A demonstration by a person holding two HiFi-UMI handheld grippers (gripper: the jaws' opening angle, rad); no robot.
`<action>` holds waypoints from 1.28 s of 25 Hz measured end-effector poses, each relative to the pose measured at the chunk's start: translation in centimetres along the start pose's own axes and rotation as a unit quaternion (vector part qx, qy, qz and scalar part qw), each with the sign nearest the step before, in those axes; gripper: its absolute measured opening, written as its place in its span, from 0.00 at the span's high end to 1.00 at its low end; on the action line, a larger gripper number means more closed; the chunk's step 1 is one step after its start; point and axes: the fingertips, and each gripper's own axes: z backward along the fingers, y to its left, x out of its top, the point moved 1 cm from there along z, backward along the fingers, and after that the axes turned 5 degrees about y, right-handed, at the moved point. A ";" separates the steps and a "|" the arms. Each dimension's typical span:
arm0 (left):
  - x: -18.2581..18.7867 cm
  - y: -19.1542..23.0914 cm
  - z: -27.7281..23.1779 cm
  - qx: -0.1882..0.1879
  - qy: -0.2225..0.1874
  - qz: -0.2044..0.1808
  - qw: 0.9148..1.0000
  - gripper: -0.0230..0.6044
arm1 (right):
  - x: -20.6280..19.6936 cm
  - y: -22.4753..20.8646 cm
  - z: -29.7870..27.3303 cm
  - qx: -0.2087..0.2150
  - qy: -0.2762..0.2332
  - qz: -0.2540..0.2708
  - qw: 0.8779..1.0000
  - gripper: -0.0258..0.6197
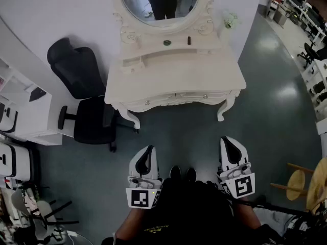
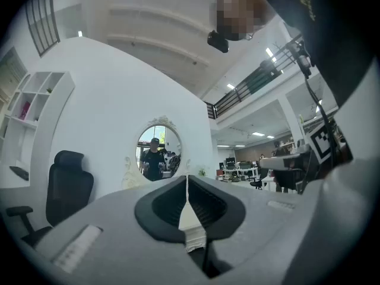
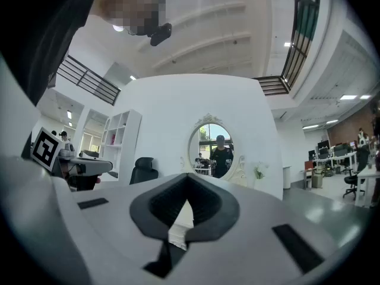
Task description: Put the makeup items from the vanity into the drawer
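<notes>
- While both grippers sit low and close to the person's body, the vanity bench [image 1: 173, 80] stands well ahead of them. An open strip of dark floor [image 1: 176, 134] lies between its curved front edge and the jaws.
- Two knobbed drawer fronts [image 1: 176, 99] run under that front edge. Both appear flush with it.
- A black office chair [image 1: 89, 119] stands just beside the bench's left front corner, so the room on that side is narrow.
- To the right of the bench the floor is open. A wooden stool [image 1: 296, 180] stands near the right gripper, outboard of it.
- A raised shelf at the back of the bench, below the oval mirror [image 1: 161, 1], carries the makeup items. These are a dark round item [image 1: 167, 42] and a small dark upright item [image 1: 188, 40], set near each other but apart. They are too small to identify further.
- The left gripper [image 1: 148, 148] points forward at the bench, roughly level. Its jaws are pressed together along their length with nothing between them.
- The right gripper [image 1: 228, 139] points the same way, parallel to the left one. Its jaw tips meet and it carries nothing.
- The grippers are side by side and apart, with the person's shoes [image 1: 183, 173] between them. Each marker cube faces up toward the head camera.
</notes>
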 end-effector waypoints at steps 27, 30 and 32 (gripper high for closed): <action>-0.2 -0.6 -4.5 0.006 -0.017 0.013 1.000 0.93 | -0.3 -1.5 -3.3 0.050 -0.014 -0.013 0.999 0.96; -0.5 -0.4 -5.8 0.005 -0.007 0.015 1.000 0.93 | -0.6 -3.0 -4.2 0.042 -0.008 -0.027 0.999 0.96; -0.6 0.1 -7.2 0.001 -0.009 0.011 1.000 0.93 | -1.1 -3.7 -5.2 0.038 -0.005 -0.030 0.999 0.96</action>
